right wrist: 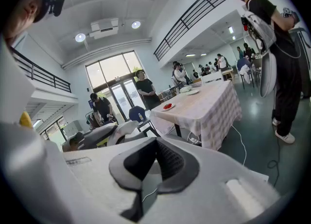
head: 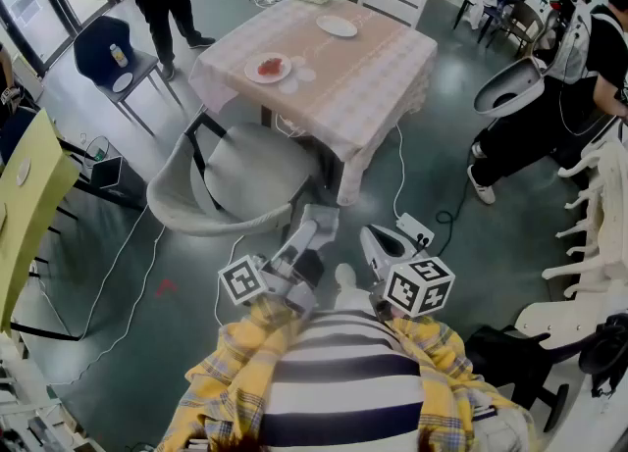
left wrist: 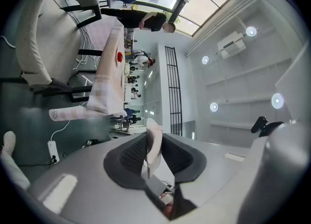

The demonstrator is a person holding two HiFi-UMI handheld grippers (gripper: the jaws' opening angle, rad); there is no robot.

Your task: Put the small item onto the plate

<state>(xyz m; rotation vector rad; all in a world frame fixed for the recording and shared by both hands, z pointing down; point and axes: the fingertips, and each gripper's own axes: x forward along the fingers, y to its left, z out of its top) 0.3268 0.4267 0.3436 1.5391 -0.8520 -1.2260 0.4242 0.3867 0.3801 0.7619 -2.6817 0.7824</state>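
Standing well short of the desk [head: 363,77], a person holds the left tongs [left wrist: 154,138] closed on the small item [left wrist: 152,145], a thin, pale, flat piece pinched upright between the dark pads. The right tongs [right wrist: 156,143] hang beside them, equally far from the desk, tips drawn together with nothing between them. Both sets of tongs sit close to the person's body and point toward the desk's near edge, with a grey chair [head: 245,171] between them and it.

Two plates wait on the checked cloth. A red-topped plate [head: 251,72] lies nearer the desk's near-left side, and a bare plate [head: 337,25] sits toward the desk's far edge. The task sentence does not say which plate is meant.

The pickup looks done and the carry is the step in hand, with the placing still to come. The next move appears to call for closing the distance to the desk, passing around the grey chair, then bringing the left tongs over a plate, lowering the item to its surface and only then parting the pads. Since the piece is thin and held by a narrow pinch, a level, unhurried approach seems wise.
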